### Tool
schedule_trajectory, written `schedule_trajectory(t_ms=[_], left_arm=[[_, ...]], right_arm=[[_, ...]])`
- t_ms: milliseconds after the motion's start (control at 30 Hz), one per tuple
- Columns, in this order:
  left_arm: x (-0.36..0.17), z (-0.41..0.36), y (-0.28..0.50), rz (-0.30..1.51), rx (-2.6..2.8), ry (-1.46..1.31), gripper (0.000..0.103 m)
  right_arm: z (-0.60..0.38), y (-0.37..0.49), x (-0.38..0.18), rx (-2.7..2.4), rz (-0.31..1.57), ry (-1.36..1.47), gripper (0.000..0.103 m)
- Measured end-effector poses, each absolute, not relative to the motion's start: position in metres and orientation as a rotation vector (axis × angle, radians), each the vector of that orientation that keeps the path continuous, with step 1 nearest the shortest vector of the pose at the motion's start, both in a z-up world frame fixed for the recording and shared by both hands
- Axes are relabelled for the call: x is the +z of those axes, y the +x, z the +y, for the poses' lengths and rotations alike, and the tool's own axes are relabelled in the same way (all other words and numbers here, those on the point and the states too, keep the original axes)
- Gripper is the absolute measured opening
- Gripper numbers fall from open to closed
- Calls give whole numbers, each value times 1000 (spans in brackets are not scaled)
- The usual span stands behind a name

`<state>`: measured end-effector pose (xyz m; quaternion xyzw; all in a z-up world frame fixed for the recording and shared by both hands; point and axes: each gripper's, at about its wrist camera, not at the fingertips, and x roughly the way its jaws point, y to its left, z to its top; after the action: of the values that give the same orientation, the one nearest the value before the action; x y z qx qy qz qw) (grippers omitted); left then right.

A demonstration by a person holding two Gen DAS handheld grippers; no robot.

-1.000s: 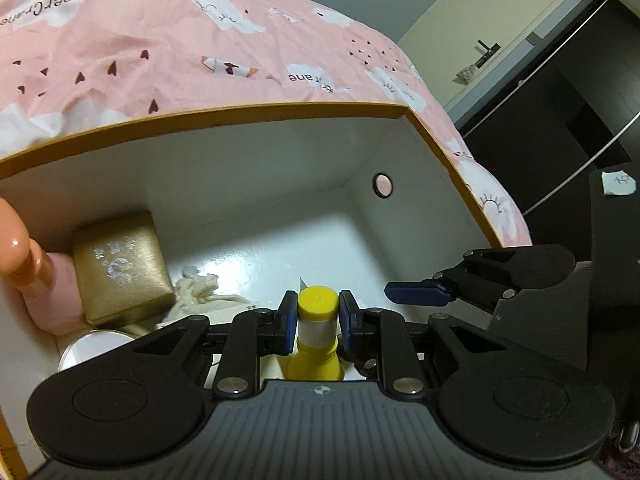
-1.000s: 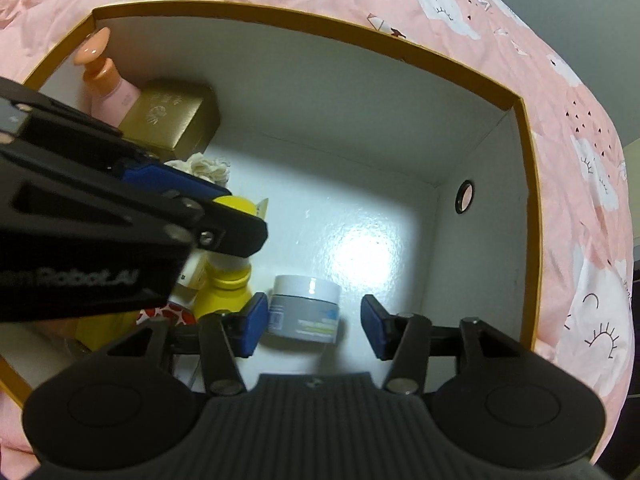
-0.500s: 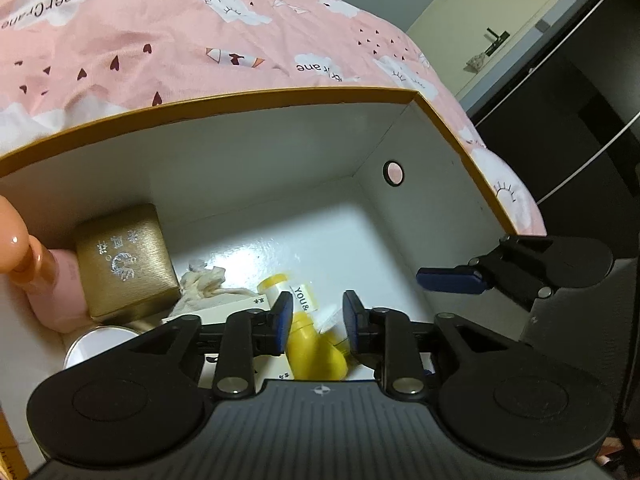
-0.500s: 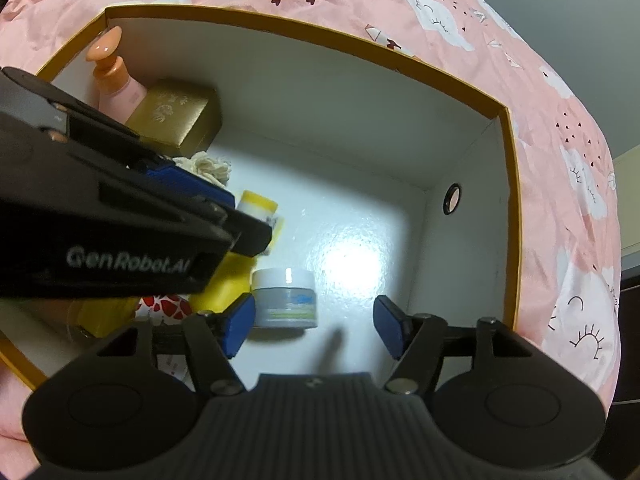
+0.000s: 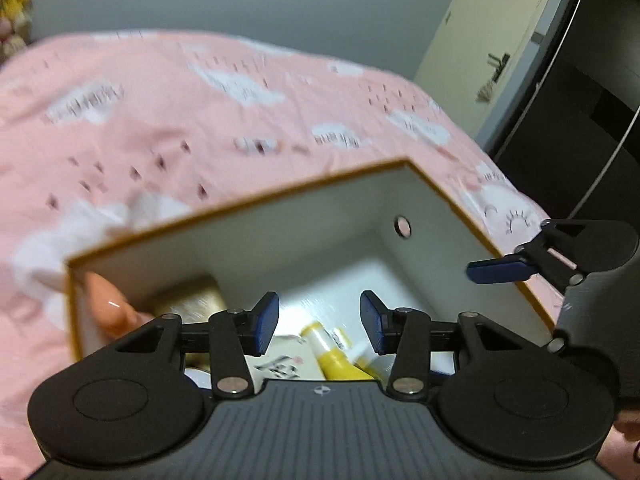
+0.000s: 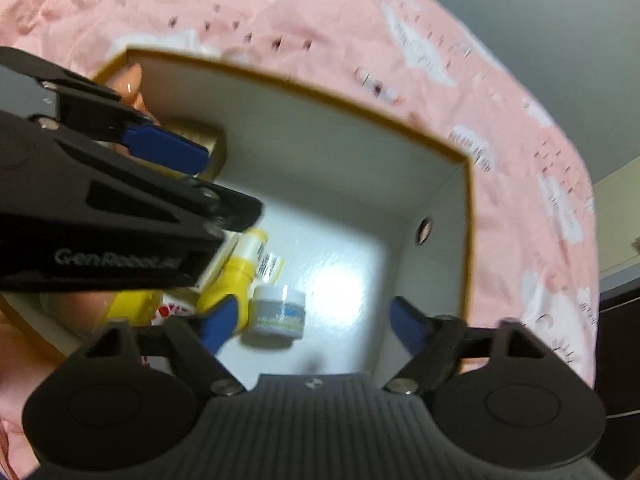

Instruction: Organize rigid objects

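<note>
Left wrist view: the left gripper has just let go. Its jaws have been opening and now stand apart with nothing between them, and the yellow plastic bottle it pinched a second ago lies tipped on the floor of the white cardboard box with the orange rim.

Right wrist view: the right gripper has been spreading too, jaws wide and empty. The small white cream jar sits on the box floor, touching the yellow bottle. Both look delivered; next pick likely.
</note>
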<state>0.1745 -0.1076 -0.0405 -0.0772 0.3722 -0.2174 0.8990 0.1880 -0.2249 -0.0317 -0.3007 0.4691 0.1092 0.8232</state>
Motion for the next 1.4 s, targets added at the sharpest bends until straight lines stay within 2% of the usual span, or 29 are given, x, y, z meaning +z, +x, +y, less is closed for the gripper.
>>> schedule_trajectory(t_ms=[200, 367, 433, 733, 800, 967, 1400], left_arm=[[-2, -89, 140, 575, -356, -78, 54], [27, -79, 113, 439, -294, 10, 55], [37, -74, 104, 422, -293, 24, 56], [60, -24, 56, 343, -177, 21, 75], [57, -12, 50, 348, -159, 2, 86], [31, 7, 37, 456, -111, -34, 94], [-11, -3, 15, 670, -48, -17, 95]], right_arm=[[-220, 163, 9, 214, 861, -545, 85], [-219, 137, 43, 206, 725, -418, 90], [-218, 124, 54, 206, 671, -372, 96], [-210, 66, 68, 149, 454, -205, 100], [-206, 57, 63, 127, 434, -191, 100], [-195, 40, 40, 66, 427, -168, 100], [-190, 5, -9, 27, 545, -103, 100]])
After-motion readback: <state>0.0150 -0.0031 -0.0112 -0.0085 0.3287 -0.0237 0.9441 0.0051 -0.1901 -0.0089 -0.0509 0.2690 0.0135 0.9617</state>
